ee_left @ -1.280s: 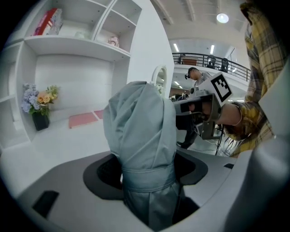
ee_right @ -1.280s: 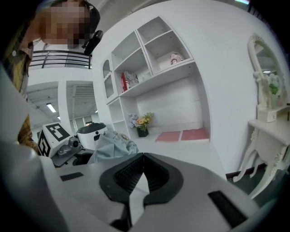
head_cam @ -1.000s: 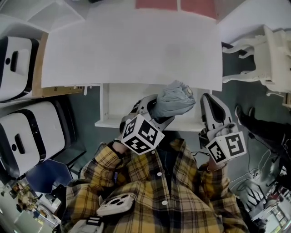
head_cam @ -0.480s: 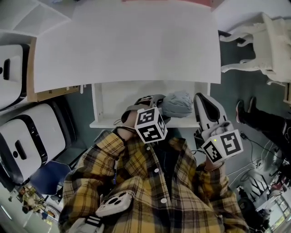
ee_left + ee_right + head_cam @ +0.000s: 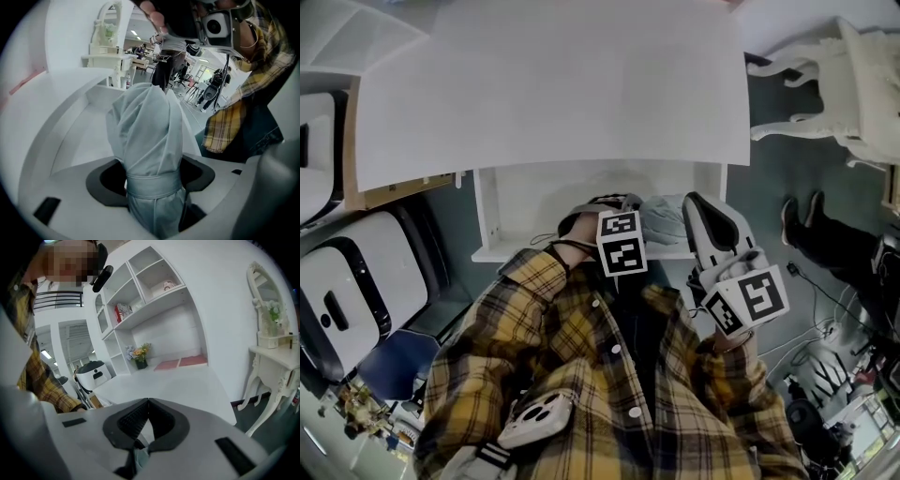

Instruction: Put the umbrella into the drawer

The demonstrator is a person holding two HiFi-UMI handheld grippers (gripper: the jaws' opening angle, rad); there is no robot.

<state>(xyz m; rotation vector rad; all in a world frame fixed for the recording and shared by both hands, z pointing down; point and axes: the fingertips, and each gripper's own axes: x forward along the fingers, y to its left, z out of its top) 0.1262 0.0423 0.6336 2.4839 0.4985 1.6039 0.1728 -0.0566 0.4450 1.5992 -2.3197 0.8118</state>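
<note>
White table; off its right edge, ornate white dressing table; off its left edge, white-and-black machines, blue chair.

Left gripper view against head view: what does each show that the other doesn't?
Only the left gripper view shows the strap cinching the folded umbrella, with the left claw shut on it. Only the head view shows the right claw beside it and the white tabletop. Both show the umbrella and the open drawer.
</note>
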